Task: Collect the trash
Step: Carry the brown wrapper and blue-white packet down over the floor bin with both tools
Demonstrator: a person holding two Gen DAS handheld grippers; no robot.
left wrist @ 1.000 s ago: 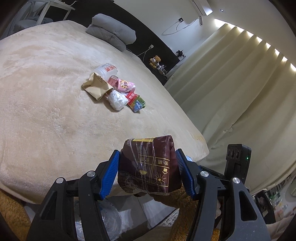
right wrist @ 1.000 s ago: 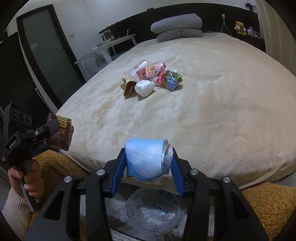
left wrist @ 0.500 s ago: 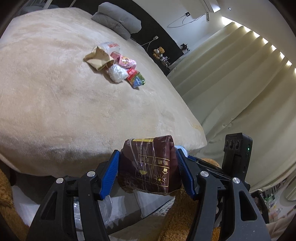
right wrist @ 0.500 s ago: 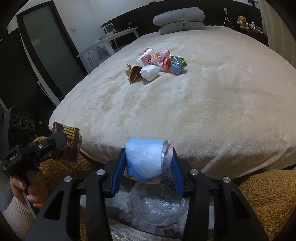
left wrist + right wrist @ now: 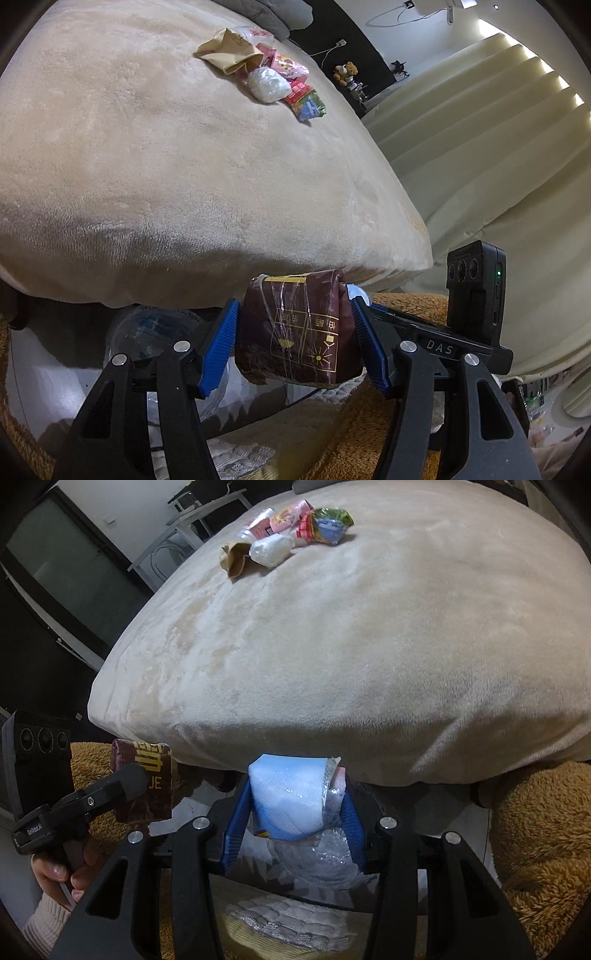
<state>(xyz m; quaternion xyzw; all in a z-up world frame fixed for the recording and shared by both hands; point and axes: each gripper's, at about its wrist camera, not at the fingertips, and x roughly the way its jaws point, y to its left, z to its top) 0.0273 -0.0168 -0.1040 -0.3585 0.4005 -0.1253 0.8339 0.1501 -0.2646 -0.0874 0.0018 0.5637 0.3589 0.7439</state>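
- Maroon packet (image 5: 301,328) is clamped between the left gripper's (image 5: 295,332) blue pads, tilted down past the bed (image 5: 184,166) edge.
- A blue-white wrapper (image 5: 290,799) is pinched in the right gripper (image 5: 291,812), pointed steeply down.
- A clear bag (image 5: 321,864) is seen directly beneath; its contents cannot be told.
- More trash (image 5: 288,535) is left piled on the bed.

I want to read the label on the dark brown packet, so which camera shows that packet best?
The left wrist view: the dark brown packet fills the centre, its gold-printed face turned to the lens, pinched between the left gripper's blue fingers. The right wrist view shows it small at the left edge, partly hidden by a finger.
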